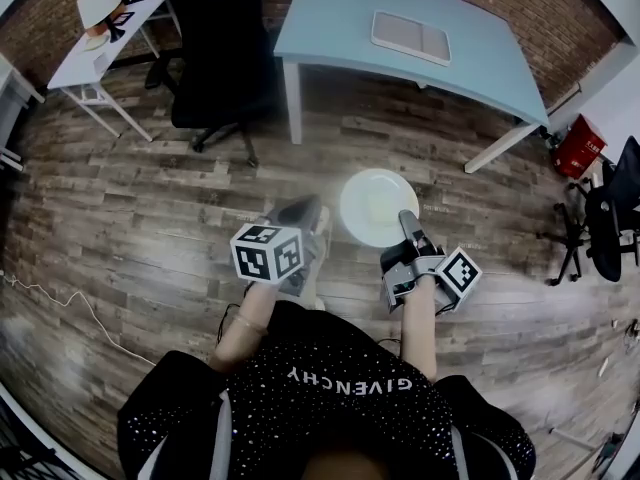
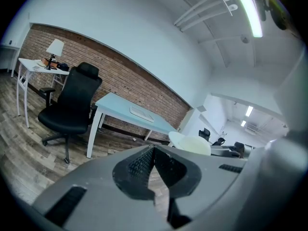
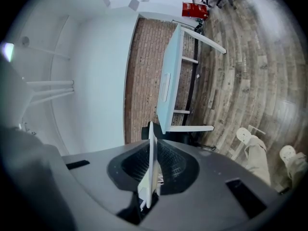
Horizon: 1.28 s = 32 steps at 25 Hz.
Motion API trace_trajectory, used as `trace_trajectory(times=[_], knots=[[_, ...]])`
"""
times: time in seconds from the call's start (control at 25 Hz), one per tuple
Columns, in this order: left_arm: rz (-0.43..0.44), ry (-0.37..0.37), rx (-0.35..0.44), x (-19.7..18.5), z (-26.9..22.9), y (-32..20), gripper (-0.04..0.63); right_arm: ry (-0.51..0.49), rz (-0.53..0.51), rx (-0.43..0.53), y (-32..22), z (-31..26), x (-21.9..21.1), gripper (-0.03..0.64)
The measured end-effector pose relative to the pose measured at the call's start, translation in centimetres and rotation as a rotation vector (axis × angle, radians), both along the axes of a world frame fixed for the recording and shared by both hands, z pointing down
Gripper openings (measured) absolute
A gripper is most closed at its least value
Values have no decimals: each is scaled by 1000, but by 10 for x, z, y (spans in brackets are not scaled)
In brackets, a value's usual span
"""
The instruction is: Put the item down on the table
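A white round plate [image 1: 375,206] hangs above the wooden floor, in front of me. My right gripper [image 1: 409,226] is shut on its near right rim. In the right gripper view the plate [image 3: 151,170] stands edge-on between the pads of my right gripper [image 3: 153,147]. My left gripper [image 1: 303,218] is level with the plate's left side, shut with nothing in it. In the left gripper view its jaw tips [image 2: 153,150] meet, and the plate [image 2: 191,144] shows just to the right. The light blue table [image 1: 340,18] stands further ahead.
A flat white-grey tray [image 1: 411,36] lies on the blue table. A black office chair [image 1: 215,58] stands at the table's left end. A white desk [image 1: 100,53] with a lamp [image 1: 97,3] is at far left. A red box [image 1: 578,146] and another chair [image 1: 612,213] are at right.
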<state>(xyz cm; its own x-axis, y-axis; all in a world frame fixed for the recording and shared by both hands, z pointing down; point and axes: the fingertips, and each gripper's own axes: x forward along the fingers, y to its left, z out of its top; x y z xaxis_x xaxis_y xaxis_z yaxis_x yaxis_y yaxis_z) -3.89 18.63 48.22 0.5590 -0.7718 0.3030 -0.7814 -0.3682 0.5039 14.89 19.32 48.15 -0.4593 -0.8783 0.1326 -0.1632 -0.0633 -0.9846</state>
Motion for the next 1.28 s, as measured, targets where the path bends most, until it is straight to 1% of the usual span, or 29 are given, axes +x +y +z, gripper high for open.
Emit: trace_trajectory(times=[0.16, 0.28, 0.44, 0.64, 0.96, 1.28], knots=[[31, 5, 1, 5, 7, -19, 9, 0, 14, -4, -16, 8, 2, 34], [45, 7, -9, 9, 11, -47, 9, -9, 25, -19, -41, 13, 4, 34], [56, 16, 1, 16, 6, -87, 9, -4, 35, -16, -81, 10, 10, 34], [76, 21, 2, 15, -3, -153, 9, -10, 47, -8, -144, 0, 6, 34], [117, 27, 22, 19, -28, -270, 9, -5, 93, 16, -253, -25, 12, 34], [149, 40, 10, 21, -29, -364, 9, -4, 131, 13, -342, -30, 14, 34]])
